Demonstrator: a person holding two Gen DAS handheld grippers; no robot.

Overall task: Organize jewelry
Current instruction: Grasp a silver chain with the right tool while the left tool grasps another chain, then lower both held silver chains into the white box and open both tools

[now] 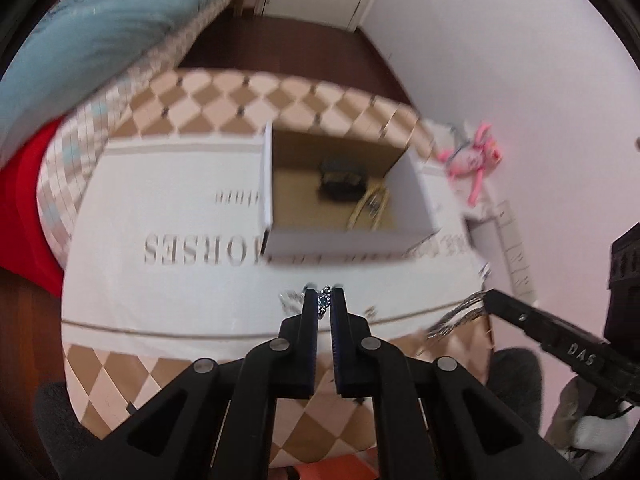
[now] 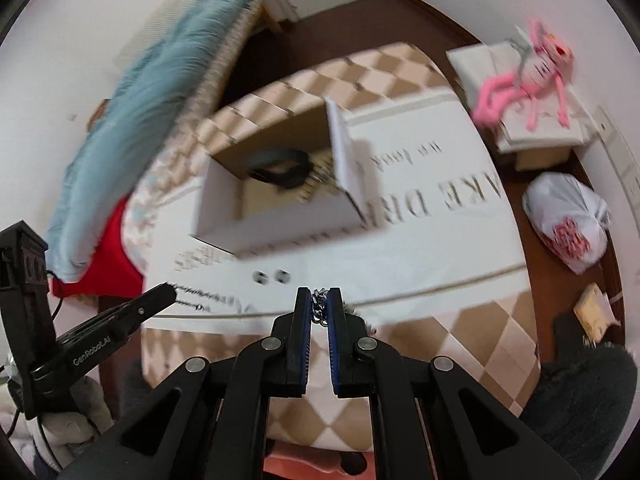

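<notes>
An open white cardboard box [image 1: 344, 240] [image 2: 224, 216] stands on the cloth-covered table [image 1: 168, 288]. Inside it lie a dark bracelet [image 1: 342, 178] [image 2: 280, 168] and a gold chain [image 1: 366, 208]. My left gripper [image 1: 324, 300] is shut on a beaded jewelry piece with a blue stone [image 1: 323, 301], held just above the cloth in front of the box; a silver chain [image 2: 200, 294] trails from it. My right gripper [image 2: 319, 300] is shut on a silver chain [image 2: 319, 298] near the table's front edge; the chain [image 1: 456, 316] hangs blurred from it in the left wrist view. Two small dark earrings [image 2: 272, 277] lie on the cloth.
A pink plush toy [image 2: 524, 76] [image 1: 476, 156] lies on a low box to the right. A white plastic bag [image 2: 568, 224] sits on the floor. A bed with a blue blanket [image 2: 152, 100] and red cloth [image 2: 112, 252] is at the left.
</notes>
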